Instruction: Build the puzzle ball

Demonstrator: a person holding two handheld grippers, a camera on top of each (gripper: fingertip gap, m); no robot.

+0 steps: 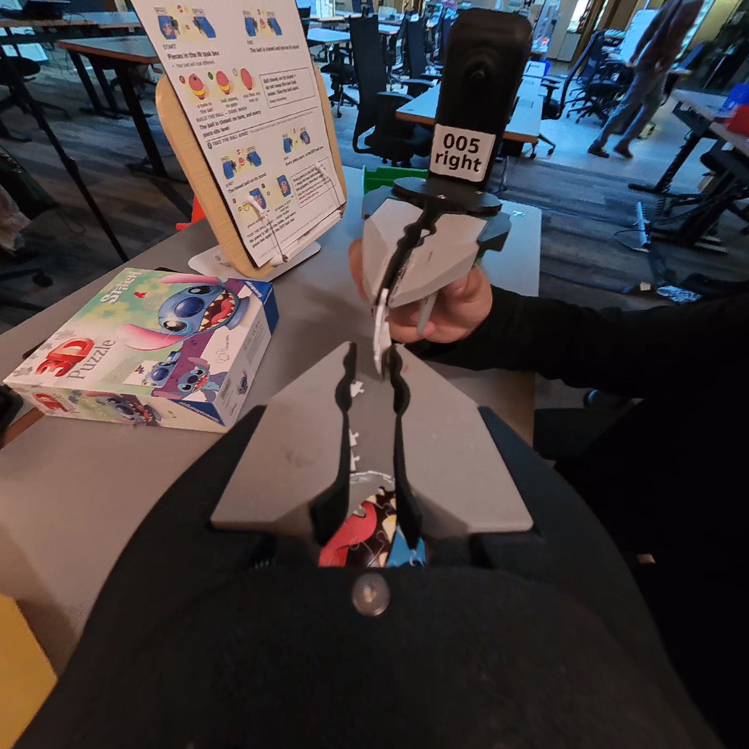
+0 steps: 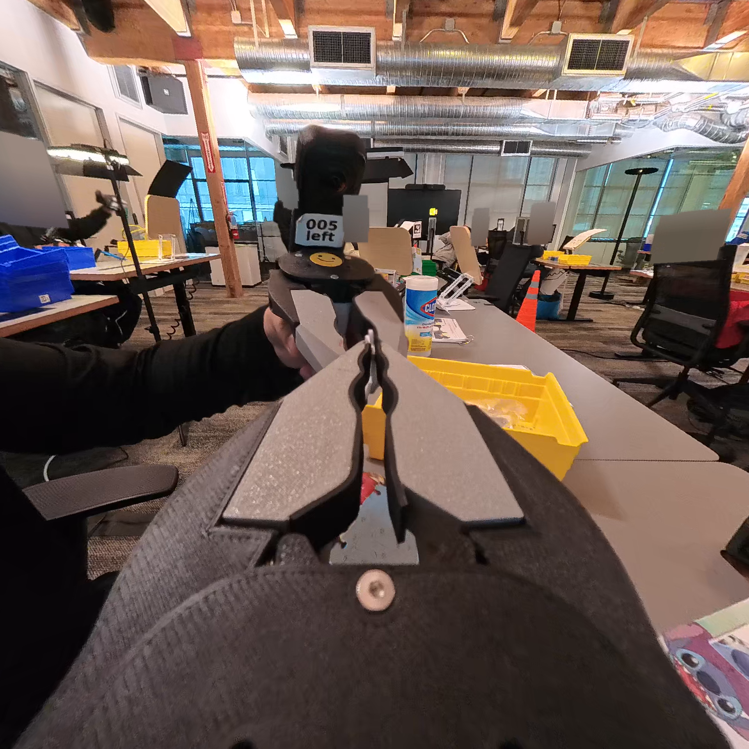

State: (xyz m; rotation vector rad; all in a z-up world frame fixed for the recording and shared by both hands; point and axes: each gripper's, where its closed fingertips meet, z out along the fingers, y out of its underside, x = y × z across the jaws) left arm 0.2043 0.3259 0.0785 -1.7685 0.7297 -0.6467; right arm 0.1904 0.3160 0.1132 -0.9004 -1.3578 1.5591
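Facing each other tip to tip, the two tools meet above the grey bench (image 1: pixel 101 466). From the left wrist view, the right tool (image 1: pixel 381 320) is clamped on a white puzzle piece (image 1: pixel 381 332), seen edge-on, its long axis running steeply down toward the left tool (image 1: pixel 373 356), whose fingers stand apart. Beneath lies a coloured assembled section (image 1: pixel 364 527); the puzzle box (image 1: pixel 162 344) sits left.

From the right wrist view, the piece (image 2: pixel 369 364) stands upright between the right tool's (image 2: pixel 371 356) tips, a yellow bin (image 2: pixel 539 409) behind
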